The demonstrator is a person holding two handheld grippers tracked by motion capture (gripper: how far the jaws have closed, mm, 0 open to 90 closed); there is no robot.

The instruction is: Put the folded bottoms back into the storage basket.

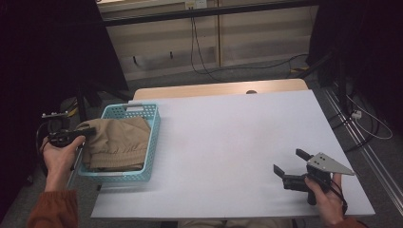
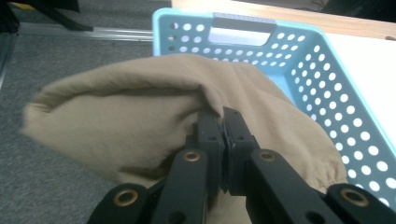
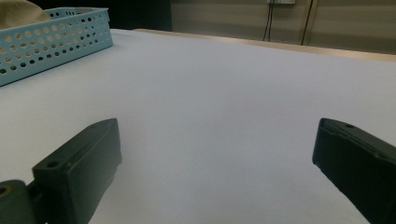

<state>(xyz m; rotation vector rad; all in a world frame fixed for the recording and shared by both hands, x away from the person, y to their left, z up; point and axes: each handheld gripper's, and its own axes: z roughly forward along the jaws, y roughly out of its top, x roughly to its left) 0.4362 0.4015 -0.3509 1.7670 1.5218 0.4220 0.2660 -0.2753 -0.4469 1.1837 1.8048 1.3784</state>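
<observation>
A tan folded garment (image 1: 116, 142) lies in a light blue perforated basket (image 1: 153, 137) at the table's left edge. My left gripper (image 1: 88, 131) reaches over the basket's left wall and is shut on the garment's near edge. In the left gripper view the jaws meet on a fold of the tan garment (image 2: 140, 116), with the blue basket (image 2: 327, 93) behind it. My right gripper (image 1: 289, 161) rests low over the white table near the front right corner, open, nothing between its jaws. The right gripper (image 3: 215, 154) in its own view has wide-apart jaws over bare table.
The white table top (image 1: 228, 142) spans the middle, with a wooden strip (image 1: 218, 89) along its far edge. Cables (image 1: 199, 52) trail on the grey floor behind. The basket (image 3: 51, 42) stands far left in the right gripper view. Dark stands flank both sides.
</observation>
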